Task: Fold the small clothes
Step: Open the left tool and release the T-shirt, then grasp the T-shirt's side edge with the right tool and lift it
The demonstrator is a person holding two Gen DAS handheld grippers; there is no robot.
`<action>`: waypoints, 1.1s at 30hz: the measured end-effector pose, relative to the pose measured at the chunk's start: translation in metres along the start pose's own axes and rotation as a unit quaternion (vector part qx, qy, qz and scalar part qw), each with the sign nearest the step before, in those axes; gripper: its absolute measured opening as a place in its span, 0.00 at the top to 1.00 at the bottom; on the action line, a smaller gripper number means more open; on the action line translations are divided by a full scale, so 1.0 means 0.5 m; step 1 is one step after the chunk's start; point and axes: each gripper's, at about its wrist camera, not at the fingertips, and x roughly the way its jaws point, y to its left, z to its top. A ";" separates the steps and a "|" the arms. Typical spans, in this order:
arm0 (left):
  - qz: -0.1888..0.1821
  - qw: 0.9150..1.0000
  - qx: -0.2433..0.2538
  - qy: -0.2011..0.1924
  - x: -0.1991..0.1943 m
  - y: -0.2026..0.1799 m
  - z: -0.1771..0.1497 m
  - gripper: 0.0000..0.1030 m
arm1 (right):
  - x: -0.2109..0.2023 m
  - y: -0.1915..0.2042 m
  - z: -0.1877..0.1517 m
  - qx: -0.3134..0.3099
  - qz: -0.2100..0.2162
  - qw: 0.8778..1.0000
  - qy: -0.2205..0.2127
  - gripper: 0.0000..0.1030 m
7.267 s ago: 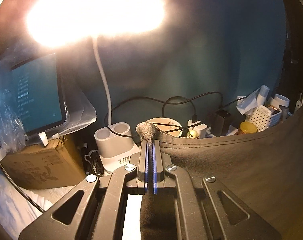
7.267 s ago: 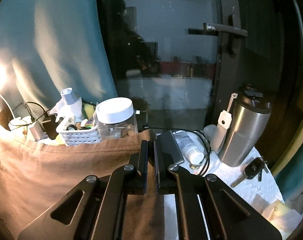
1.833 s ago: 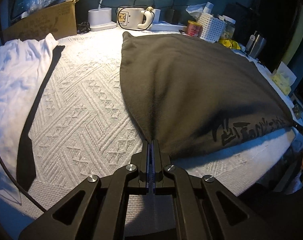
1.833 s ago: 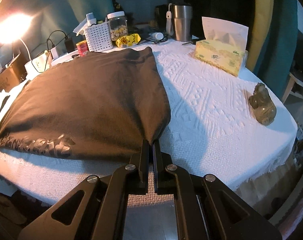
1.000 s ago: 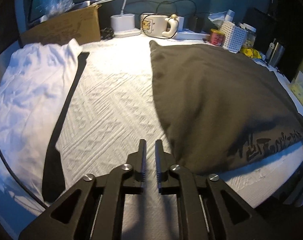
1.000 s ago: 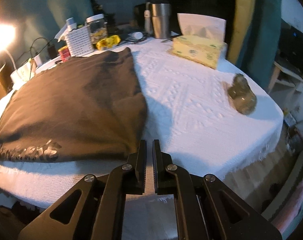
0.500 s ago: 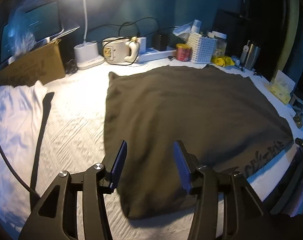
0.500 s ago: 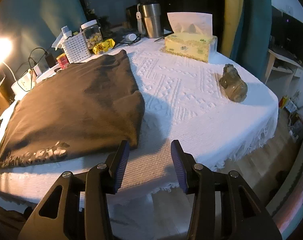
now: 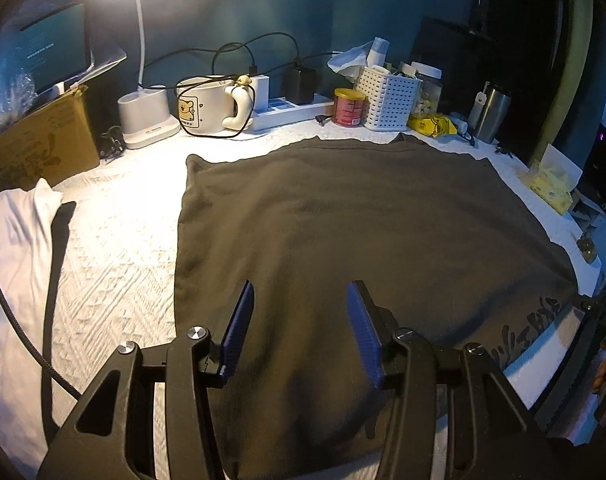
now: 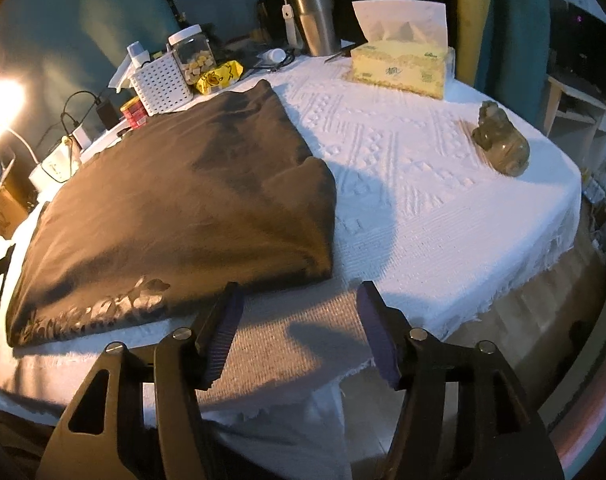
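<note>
The print on the shirt (image 9: 523, 336) is dark and smeared in both views, so the letters cannot be read. The left tongs (image 9: 299, 320) cover the shirt's near hem. The white cloth (image 9: 15, 248) runs off the left edge. The jar's (image 10: 193, 56) contents are too small to tell.

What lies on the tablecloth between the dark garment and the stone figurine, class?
Nothing: in the right wrist view, bare white tablecloth separates the dark garment from the stone figurine; only a shadow falls there.
</note>
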 end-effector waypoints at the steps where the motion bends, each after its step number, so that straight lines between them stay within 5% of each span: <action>1: 0.001 1.000 0.001 0.001 0.003 0.002 0.002 0.53 | 0.002 0.003 0.001 0.000 0.000 1.000 0.001 0.39; 12: -0.005 1.000 -0.004 0.012 0.044 0.031 0.037 0.53 | 0.047 0.046 0.042 0.005 0.003 1.000 -0.007 0.29; 33: 0.006 1.000 -0.006 0.025 0.083 0.065 0.090 0.53 | 0.138 0.131 0.121 -0.028 0.022 0.999 -0.022 0.29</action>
